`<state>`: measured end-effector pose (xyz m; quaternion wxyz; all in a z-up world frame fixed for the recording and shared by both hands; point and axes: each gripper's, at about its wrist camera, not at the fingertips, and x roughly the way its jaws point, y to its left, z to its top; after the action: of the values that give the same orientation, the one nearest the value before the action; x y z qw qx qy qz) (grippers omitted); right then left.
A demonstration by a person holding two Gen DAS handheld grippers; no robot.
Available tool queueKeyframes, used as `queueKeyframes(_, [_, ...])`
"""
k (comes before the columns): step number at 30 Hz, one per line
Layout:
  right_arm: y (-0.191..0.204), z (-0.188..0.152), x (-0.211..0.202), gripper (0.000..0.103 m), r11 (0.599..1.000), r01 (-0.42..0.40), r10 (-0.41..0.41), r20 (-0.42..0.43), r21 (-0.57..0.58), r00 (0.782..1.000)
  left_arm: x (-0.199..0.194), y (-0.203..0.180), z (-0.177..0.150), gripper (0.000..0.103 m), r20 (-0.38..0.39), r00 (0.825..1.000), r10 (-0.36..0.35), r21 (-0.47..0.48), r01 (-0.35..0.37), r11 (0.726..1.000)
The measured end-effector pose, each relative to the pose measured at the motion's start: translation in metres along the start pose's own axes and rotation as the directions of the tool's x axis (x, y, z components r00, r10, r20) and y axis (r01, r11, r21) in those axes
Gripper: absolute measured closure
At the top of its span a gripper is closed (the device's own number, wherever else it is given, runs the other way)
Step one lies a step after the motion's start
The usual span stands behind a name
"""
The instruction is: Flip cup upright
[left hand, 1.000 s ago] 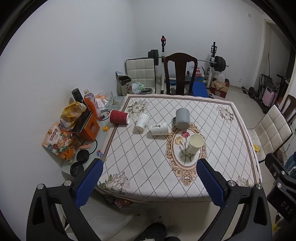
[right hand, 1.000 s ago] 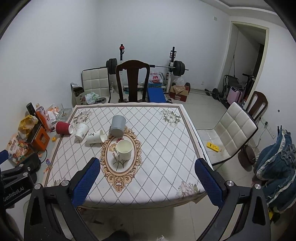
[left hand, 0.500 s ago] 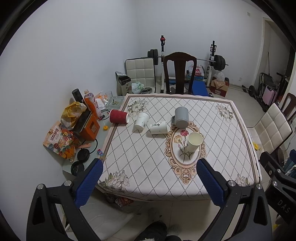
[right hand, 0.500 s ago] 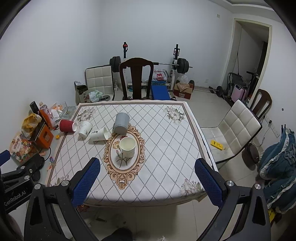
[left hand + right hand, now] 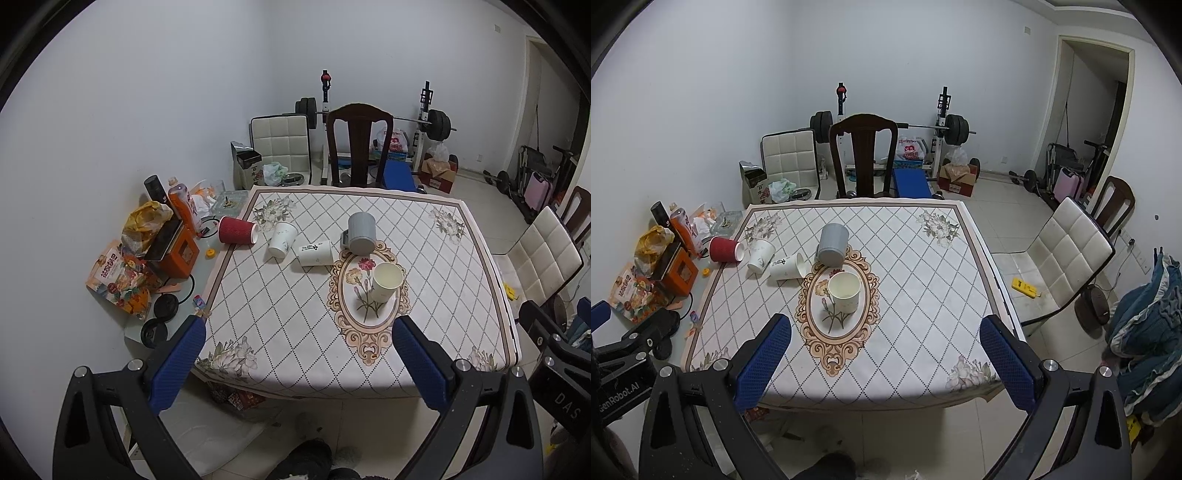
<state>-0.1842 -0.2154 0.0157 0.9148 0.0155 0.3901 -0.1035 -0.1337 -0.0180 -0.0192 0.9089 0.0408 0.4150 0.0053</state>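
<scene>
A white-walled room with a barbell rack (image 5: pixel 886 127) and a dark wooden chair (image 5: pixel 864 158) at the far wall is seen, and in front of them a table under a diamond-patterned cloth (image 5: pixel 923 288) with an oval floral medallion at its centre. Five cups are set out on it. A cream paper cup (image 5: pixel 844 291) is found upright on the medallion, mouth up. Just behind it a grey mug (image 5: pixel 832 244) is stood upside down. To its left a white printed cup (image 5: pixel 786 266) is laid on its side, a second white cup (image 5: pixel 761 255) is seen tilted or inverted beside it, and a red ribbed cup (image 5: pixel 726 250) is laid on its side at the table's left edge.

The left gripper (image 5: pixel 295 354) is held spread wide, with nothing between its blue pads, well short of the table. The right gripper (image 5: pixel 884 350) is likewise held wide apart and empty, near the front edge.

The task is judged barely begun: one cup is upright, and no cup is being touched. Which cup is meant cannot be told; four are left to be turned.
</scene>
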Motion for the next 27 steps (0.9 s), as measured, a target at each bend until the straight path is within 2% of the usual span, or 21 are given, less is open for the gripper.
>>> queueKeyframes(27, [-0.0034, -0.0089, 0.0035, 0.000, 1.000, -0.004, 0.004, -0.023, -0.007, 1.000, 0.0003, 0.0007, -0.0003, 0.000, -0.005, 1.000, 0.001, 0.003, -0.001, 1.000])
